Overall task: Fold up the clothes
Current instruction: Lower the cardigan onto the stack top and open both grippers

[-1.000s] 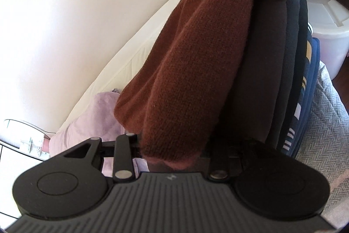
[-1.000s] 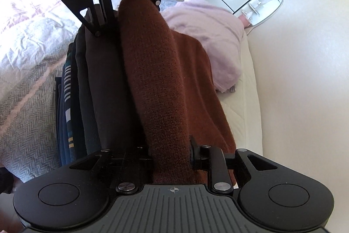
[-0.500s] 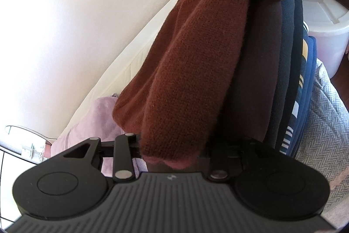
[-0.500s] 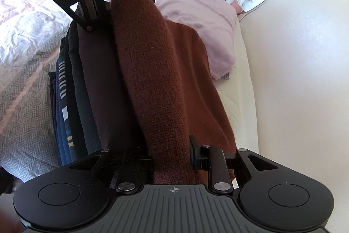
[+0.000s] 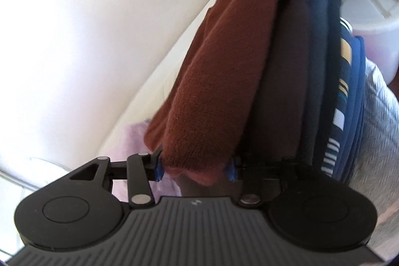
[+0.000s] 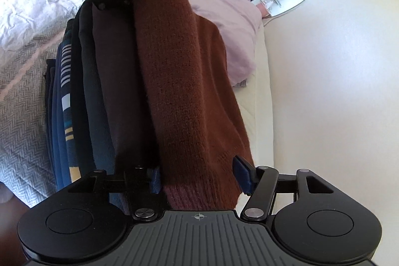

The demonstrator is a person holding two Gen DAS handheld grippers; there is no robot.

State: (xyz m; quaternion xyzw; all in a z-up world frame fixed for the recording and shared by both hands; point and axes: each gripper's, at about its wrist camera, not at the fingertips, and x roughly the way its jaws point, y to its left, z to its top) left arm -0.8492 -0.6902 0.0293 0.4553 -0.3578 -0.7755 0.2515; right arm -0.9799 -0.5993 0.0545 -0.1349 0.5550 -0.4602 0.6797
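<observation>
On top of the stack [image 6: 99, 81] sits the sweater [image 6: 179, 81], folded, rust-brown, running from six o'clock up to twelve in the right wrist view. Both grippers face each other across it, one at each end.

Right gripper [image 6: 199, 176] at six o'clock: jaws opening. One blue pad [image 6: 243, 175] stands clear of the knit at its four-o'clock side with a gap showing; the other pad [image 6: 155, 180] sits right against the sweater's edge. The sweater's end lies between them but isn't squeezed.

Left gripper [image 5: 195, 167], six o'clock in its own view: jaws opening too. Its blue pads [image 5: 159, 166] flank the sweater's hem, close on both sides; the knit bulges out between them. Whether they press or only touch, I cannot tell.

Each camera catches the other gripper at twelve o'clock, at the sweater's far end.

Under the sweater, the stack shows its folded edges: a dark brown layer just beside the knit, then navy ones, then a striped piece [image 6: 65, 101]. All of it rests on a grey herringbone blanket [image 6: 22, 96], out at nine o'clock in the right view, three o'clock in the left.

A lilac garment [image 6: 232, 24] lies crumpled at one to two o'clock in the right view, touching the sweater's side. A white tub [image 5: 369, 14] stands at two o'clock in the left view, beyond the stack.
</observation>
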